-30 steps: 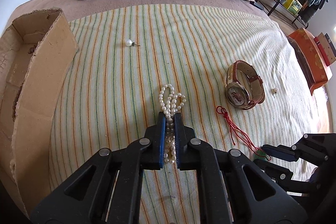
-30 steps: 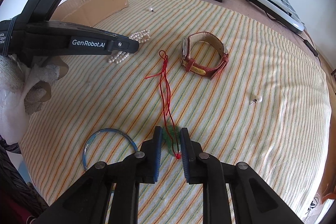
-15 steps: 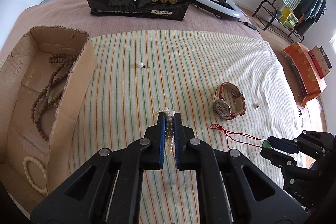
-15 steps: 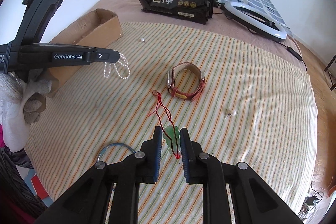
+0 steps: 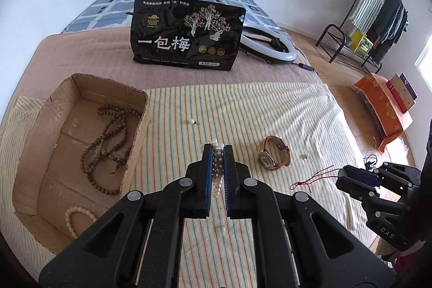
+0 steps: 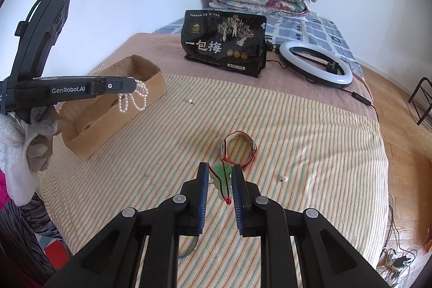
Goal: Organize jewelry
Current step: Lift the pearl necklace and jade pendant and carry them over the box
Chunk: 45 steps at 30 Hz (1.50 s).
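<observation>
Left gripper (image 5: 217, 153) clamps pearls (image 6: 132, 99); right gripper (image 6: 219, 174) clamps green pendant (image 6: 221, 176). Risk: dangling pearl loops may snag the box (image 5: 81, 142) rim; red cord (image 5: 313, 178) could slip.

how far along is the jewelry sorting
Roughly midway. Done: brown bead strand and cream bead bracelet lie in the cardboard box. In hand: left tool clamps the pearl necklace; right tool clamps the green pendant on its red cord. Left on the striped cloth: watch, two pearl earrings, and a blue bangle.
</observation>
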Each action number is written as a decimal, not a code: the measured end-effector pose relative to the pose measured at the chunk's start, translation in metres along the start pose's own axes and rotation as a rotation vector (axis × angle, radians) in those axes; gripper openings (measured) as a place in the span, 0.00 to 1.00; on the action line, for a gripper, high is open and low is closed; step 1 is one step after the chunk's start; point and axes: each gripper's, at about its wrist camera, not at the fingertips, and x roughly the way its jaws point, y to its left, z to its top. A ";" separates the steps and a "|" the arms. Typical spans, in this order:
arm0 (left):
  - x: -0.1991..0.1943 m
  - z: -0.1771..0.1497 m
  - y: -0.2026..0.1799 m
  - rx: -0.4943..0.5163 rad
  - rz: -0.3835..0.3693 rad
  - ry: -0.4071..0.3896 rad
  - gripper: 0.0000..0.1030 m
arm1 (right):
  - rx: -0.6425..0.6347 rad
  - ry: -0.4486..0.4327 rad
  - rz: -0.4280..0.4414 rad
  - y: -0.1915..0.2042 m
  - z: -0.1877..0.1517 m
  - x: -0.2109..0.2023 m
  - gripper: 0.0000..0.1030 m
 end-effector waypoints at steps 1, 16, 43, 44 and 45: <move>-0.006 0.001 0.002 0.000 0.001 -0.009 0.05 | 0.001 -0.009 0.003 0.001 0.003 -0.003 0.15; -0.077 0.010 0.067 -0.046 0.099 -0.134 0.05 | -0.009 -0.093 0.053 0.035 0.040 -0.020 0.15; -0.098 -0.019 0.162 -0.149 0.227 -0.111 0.05 | -0.150 -0.106 0.178 0.154 0.118 0.034 0.15; -0.096 -0.020 0.164 -0.150 0.227 -0.105 0.05 | -0.149 -0.104 0.184 0.157 0.121 0.038 0.15; -0.094 -0.021 0.166 -0.153 0.226 -0.097 0.05 | -0.147 -0.102 0.190 0.159 0.123 0.041 0.15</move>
